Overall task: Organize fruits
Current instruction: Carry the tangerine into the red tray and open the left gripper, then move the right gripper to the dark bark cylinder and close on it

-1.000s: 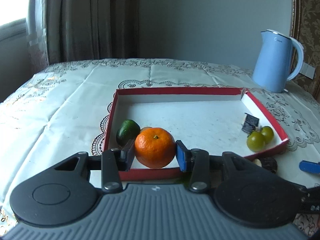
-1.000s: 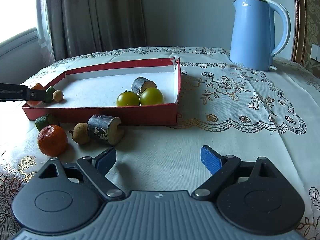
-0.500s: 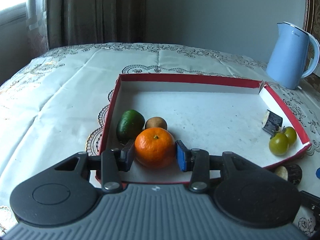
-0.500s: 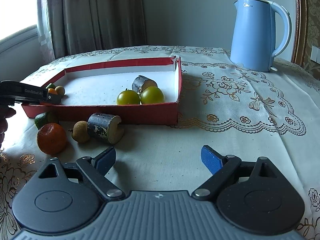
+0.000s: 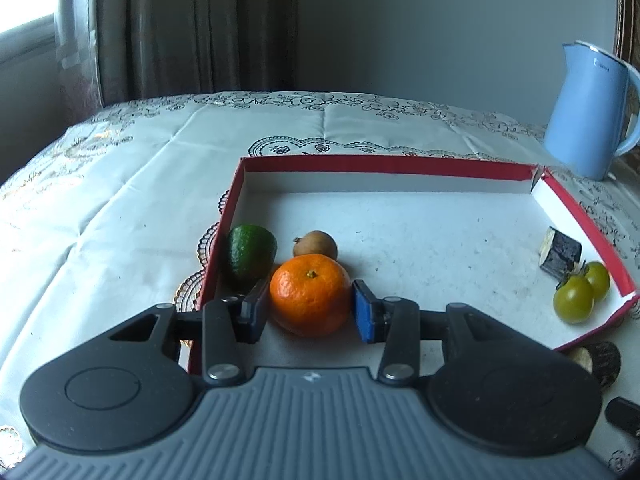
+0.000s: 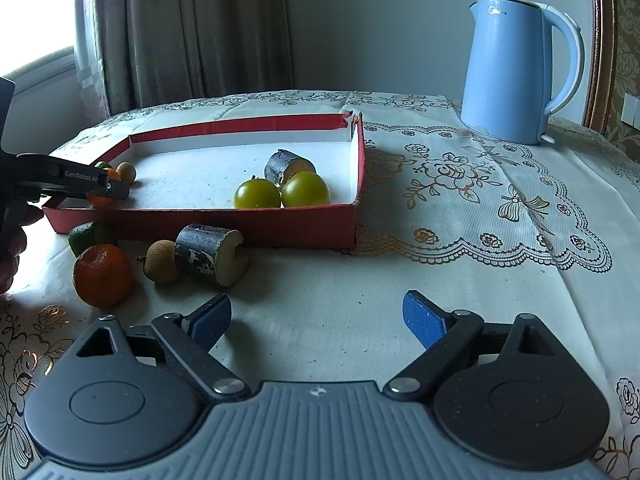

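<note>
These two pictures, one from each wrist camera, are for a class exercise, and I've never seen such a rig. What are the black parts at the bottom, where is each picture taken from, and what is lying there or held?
No robot here: a person holds a hand-operated set of tongs in each hand, and a fisheye camera on each looks forward along its fingers. The black parts are the tongs themselves.

In the left wrist picture, the left tongs grip a mandarin over the floor of a red box. Beside it lie a green fruit and a small brown fruit.

In the right wrist picture, the right tongs are open and hold nothing. In the box sit two green tomatoes and a dark cut piece. On the tablecloth in front wait another mandarin, a brown fruit, a green fruit and a second cut piece. A blue kettle stands behind.
</note>
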Motion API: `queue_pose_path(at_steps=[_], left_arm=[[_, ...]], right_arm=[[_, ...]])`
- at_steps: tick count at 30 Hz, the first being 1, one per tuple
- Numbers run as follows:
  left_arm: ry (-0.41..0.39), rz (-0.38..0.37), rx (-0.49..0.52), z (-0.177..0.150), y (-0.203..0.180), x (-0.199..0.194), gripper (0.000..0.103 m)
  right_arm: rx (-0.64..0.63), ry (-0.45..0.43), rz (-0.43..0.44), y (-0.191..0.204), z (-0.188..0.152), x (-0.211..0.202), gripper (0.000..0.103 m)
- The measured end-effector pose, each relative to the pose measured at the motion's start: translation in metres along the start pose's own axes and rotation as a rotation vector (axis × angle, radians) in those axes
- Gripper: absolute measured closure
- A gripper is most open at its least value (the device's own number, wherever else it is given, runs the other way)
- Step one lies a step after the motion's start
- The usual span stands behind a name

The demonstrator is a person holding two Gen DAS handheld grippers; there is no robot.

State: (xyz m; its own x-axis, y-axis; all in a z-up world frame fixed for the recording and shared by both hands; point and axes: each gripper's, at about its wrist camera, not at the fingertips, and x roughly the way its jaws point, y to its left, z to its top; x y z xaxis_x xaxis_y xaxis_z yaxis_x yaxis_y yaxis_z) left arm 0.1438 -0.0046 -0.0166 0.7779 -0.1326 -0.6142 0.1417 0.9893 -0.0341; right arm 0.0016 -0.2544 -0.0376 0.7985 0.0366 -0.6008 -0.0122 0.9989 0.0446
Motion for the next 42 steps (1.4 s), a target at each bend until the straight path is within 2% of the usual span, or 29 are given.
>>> queue_pose_path(at_steps=[4,6,8,11,13,17,21,25,28,35,42], left_arm=[[0.002,0.001,-0.005,-0.001,0.001,-0.002,0.063],[-0.001,0.006,0.006,-0.001,0.000,-0.004,0.059],[-0.010,0.007,0.011,-0.003,-0.001,-0.007,0.045],[-0.050,0.028,0.028,-0.005,-0.003,-0.018,0.033],[-0.082,0.044,0.038,-0.007,-0.004,-0.026,0.026],[-0.108,0.059,0.043,-0.010,-0.004,-0.040,0.019],[-0.130,0.066,0.026,-0.016,0.002,-0.059,0.017],[-0.155,0.072,-0.008,-0.027,0.011,-0.079,0.009],[-0.143,0.068,-0.027,-0.038,0.017,-0.086,0.009],[-0.090,0.093,-0.056,-0.053,0.029,-0.079,0.009],[-0.075,0.136,-0.049,-0.060,0.031,-0.070,0.008]], right_arm=[[-0.001,0.001,0.000,0.000,0.000,0.000,0.009],[-0.002,0.001,-0.001,0.000,0.000,0.000,0.009],[-0.006,0.003,-0.002,0.001,0.000,0.001,0.009],[-0.011,0.005,-0.005,0.002,0.000,0.001,0.009],[-0.013,0.005,-0.007,0.002,0.000,0.001,0.009],[-0.017,0.007,-0.009,0.002,0.000,0.002,0.009],[-0.018,0.007,-0.010,0.002,0.000,0.002,0.009],[-0.020,0.007,-0.011,0.003,-0.001,0.002,0.009],[-0.020,0.007,-0.011,0.003,-0.001,0.002,0.009],[-0.016,0.004,-0.008,0.003,-0.001,0.001,0.009],[0.025,-0.051,-0.043,-0.002,-0.001,-0.008,0.008]])
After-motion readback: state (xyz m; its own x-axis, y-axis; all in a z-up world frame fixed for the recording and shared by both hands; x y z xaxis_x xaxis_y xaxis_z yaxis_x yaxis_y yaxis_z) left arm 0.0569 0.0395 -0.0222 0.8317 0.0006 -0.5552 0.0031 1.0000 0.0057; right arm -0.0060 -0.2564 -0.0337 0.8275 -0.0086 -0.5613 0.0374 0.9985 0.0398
